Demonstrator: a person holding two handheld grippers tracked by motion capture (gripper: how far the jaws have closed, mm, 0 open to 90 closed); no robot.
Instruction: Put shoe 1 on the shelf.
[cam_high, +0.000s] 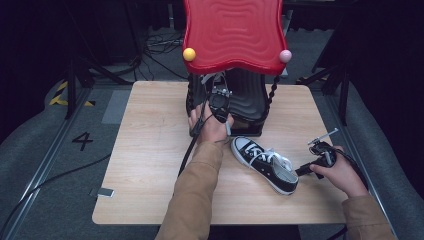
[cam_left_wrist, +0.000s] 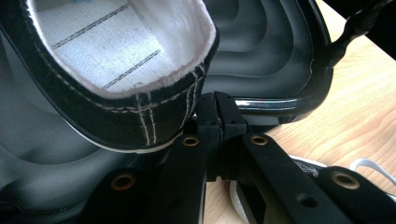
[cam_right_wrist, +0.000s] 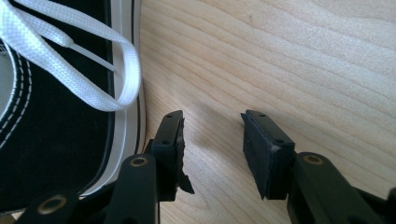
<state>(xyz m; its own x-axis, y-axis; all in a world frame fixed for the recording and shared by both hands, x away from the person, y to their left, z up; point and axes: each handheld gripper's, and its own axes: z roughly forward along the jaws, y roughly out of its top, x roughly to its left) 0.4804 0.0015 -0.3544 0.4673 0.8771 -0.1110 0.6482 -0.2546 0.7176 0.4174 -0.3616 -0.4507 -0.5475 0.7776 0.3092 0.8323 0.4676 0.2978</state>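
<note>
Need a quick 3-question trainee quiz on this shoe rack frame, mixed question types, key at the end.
1. True or false: the left gripper is shut on the heel edge of a black canvas sneaker at the black lower shelf of the rack under the red wavy top shelf.
2. Multiple choice: the right gripper is A) shut on a lace, B) open over the light wooden table, C) shut on the sole.
3. Fill in: the second black sneaker with white laces lies on the table, between the person's two ____.

Key: 1 true; 2 B; 3 hands.
</note>
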